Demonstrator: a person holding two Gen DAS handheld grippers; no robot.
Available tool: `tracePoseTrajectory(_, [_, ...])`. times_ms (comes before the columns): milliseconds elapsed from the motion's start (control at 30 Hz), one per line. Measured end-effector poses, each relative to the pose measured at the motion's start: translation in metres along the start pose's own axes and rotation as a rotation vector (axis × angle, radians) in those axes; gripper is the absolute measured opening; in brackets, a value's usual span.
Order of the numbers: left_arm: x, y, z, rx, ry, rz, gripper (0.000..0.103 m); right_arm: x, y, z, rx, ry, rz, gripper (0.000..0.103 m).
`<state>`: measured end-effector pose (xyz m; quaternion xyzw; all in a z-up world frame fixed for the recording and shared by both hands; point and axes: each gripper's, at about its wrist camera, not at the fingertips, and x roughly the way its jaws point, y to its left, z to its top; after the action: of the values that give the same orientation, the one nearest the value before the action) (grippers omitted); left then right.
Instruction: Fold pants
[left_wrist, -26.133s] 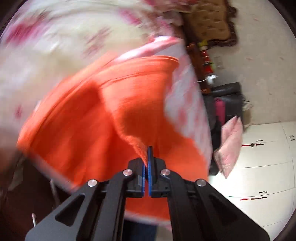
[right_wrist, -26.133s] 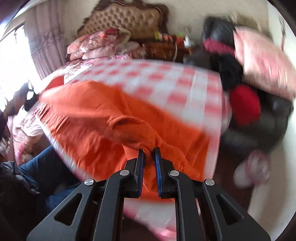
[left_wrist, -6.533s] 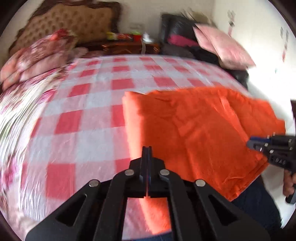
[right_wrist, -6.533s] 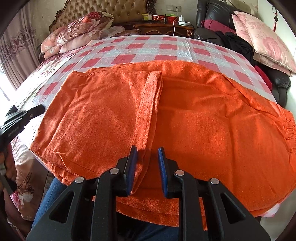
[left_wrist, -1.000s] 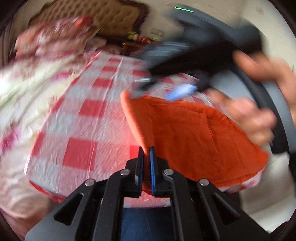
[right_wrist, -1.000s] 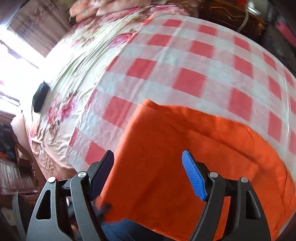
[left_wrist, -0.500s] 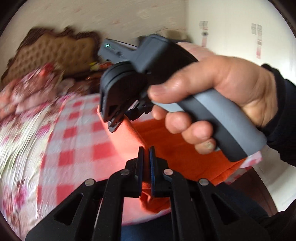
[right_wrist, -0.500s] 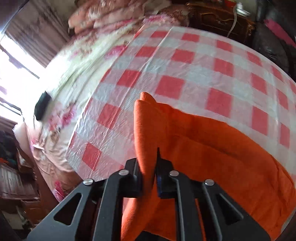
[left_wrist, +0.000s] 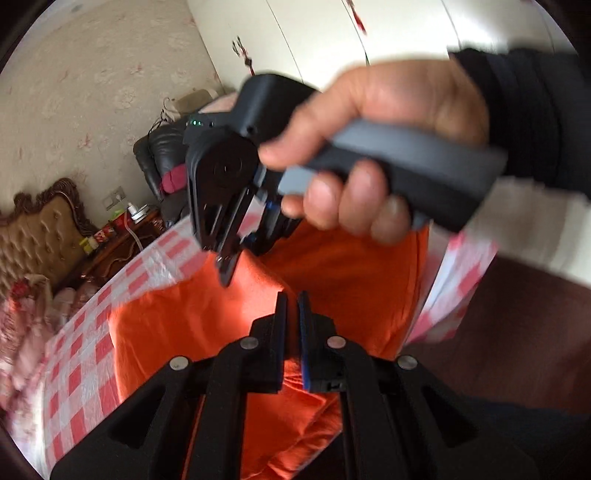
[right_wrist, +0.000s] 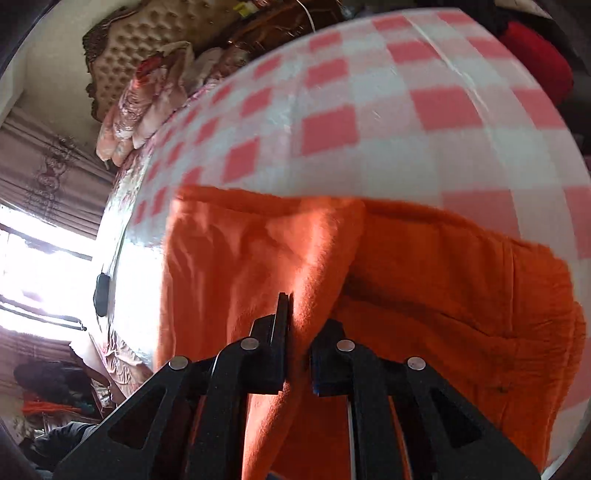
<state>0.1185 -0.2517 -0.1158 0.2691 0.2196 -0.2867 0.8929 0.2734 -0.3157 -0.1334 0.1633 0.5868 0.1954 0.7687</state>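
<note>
Both grippers pinch the orange pants (right_wrist: 424, 295) over the checked bed cover (right_wrist: 369, 110).

The right gripper (right_wrist: 295, 314) has just been closing and now clamps a raised fold of cloth; the left gripper (left_wrist: 290, 310), nearly closed, grips the pants' near edge. The folded pants run crosswise along the bed's near edge. Only the left view shows the right hand (left_wrist: 376, 147) around its gripper's handle; the right view shows the headboard (right_wrist: 147, 40).
</note>
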Motion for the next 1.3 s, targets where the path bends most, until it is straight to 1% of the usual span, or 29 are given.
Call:
tracePoseTrajectory(33, [0.000, -0.010, -0.001, 0.012, 0.015, 0.003, 0.012, 0.007, -0.009, -0.003, 0.014, 0.013, 0.012, 0.015])
tracePoseTrajectory(67, [0.000, -0.014, -0.003, 0.032, 0.015, 0.024, 0.018, 0.011, -0.013, -0.005, 0.023, 0.015, 0.034, 0.018])
tracePoseTrajectory(100, [-0.002, -0.012, -0.009, 0.049, 0.008, 0.047, 0.025, 0.012, -0.014, -0.008, 0.023, 0.010, 0.045, 0.018])
tracePoseTrajectory(133, [-0.004, -0.012, -0.013, 0.066, 0.003, 0.060, 0.035, 0.011, -0.014, -0.009, 0.014, 0.000, 0.054, 0.020])
tracePoseTrajectory(267, [-0.011, -0.018, -0.025, 0.098, 0.016, 0.083, 0.036, 0.007, -0.016, -0.014, 0.004, -0.006, 0.063, 0.029])
tracePoseTrajectory(333, [-0.012, -0.024, -0.025, 0.117, 0.015, 0.077, 0.037, 0.005, -0.014, -0.018, -0.010, -0.012, 0.056, 0.033])
tracePoseTrajectory(367, [-0.011, -0.028, -0.025, 0.124, 0.017, 0.072, 0.037, 0.004, -0.014, -0.020, -0.010, -0.016, 0.053, 0.039])
tracePoseTrajectory(433, [-0.012, -0.027, -0.028, 0.123, 0.029, 0.059, 0.037, 0.000, -0.008, -0.025, -0.014, -0.029, 0.051, 0.046])
tracePoseTrajectory(533, [-0.011, -0.032, -0.027, 0.131, 0.037, 0.071, 0.037, -0.004, -0.005, -0.033, -0.064, -0.048, -0.005, 0.046])
tracePoseTrajectory(567, [-0.010, -0.035, -0.027, 0.142, 0.033, 0.076, 0.036, -0.003, -0.003, -0.033, -0.069, -0.050, -0.013, 0.046])
tracePoseTrajectory(600, [-0.008, -0.039, -0.027, 0.159, 0.032, 0.090, 0.033, -0.003, -0.003, -0.034, -0.069, -0.058, -0.018, 0.046])
tracePoseTrajectory(633, [-0.006, -0.041, -0.026, 0.168, 0.036, 0.093, 0.018, -0.003, -0.004, -0.033, -0.071, -0.061, -0.019, 0.043])
tracePoseTrajectory(667, [-0.005, -0.043, -0.027, 0.177, 0.046, 0.090, 0.010, -0.003, -0.003, -0.034, -0.080, -0.066, -0.027, 0.027])
tracePoseTrajectory(700, [-0.006, -0.045, -0.026, 0.186, 0.043, 0.094, 0.010, -0.003, -0.003, -0.034, -0.084, -0.064, -0.032, 0.016])
tracePoseTrajectory(733, [-0.009, -0.044, -0.024, 0.189, 0.033, 0.100, 0.009, -0.002, -0.005, -0.034, -0.079, -0.056, -0.037, 0.009])
tracePoseTrajectory(767, [-0.012, -0.042, -0.022, 0.194, 0.022, 0.110, 0.008, -0.005, -0.007, -0.032, -0.070, -0.058, -0.020, 0.006])
tracePoseTrajectory(833, [-0.021, -0.040, -0.010, 0.215, -0.023, 0.129, 0.008, -0.020, -0.008, -0.029, -0.069, -0.078, 0.030, 0.006])
tracePoseTrajectory(900, [-0.030, -0.038, 0.010, 0.226, -0.073, 0.125, 0.008, -0.044, -0.006, -0.025, -0.076, -0.112, 0.057, 0.006])
tracePoseTrajectory(967, [-0.032, -0.041, 0.034, 0.236, -0.109, 0.094, 0.008, -0.067, -0.008, -0.022, -0.085, -0.141, 0.054, 0.006])
tracePoseTrajectory(1067, [-0.023, -0.054, 0.053, 0.264, -0.141, 0.060, 0.008, -0.095, -0.023, -0.021, -0.084, -0.173, 0.025, 0.006])
tracePoseTrajectory(1167, [-0.002, -0.082, 0.058, 0.317, -0.135, 0.028, 0.008, -0.104, -0.049, -0.024, -0.063, -0.183, -0.007, 0.006])
tracePoseTrajectory(1300, [0.030, -0.112, 0.060, 0.339, -0.072, -0.010, 0.008, -0.089, -0.085, -0.028, -0.038, -0.154, -0.060, 0.006])
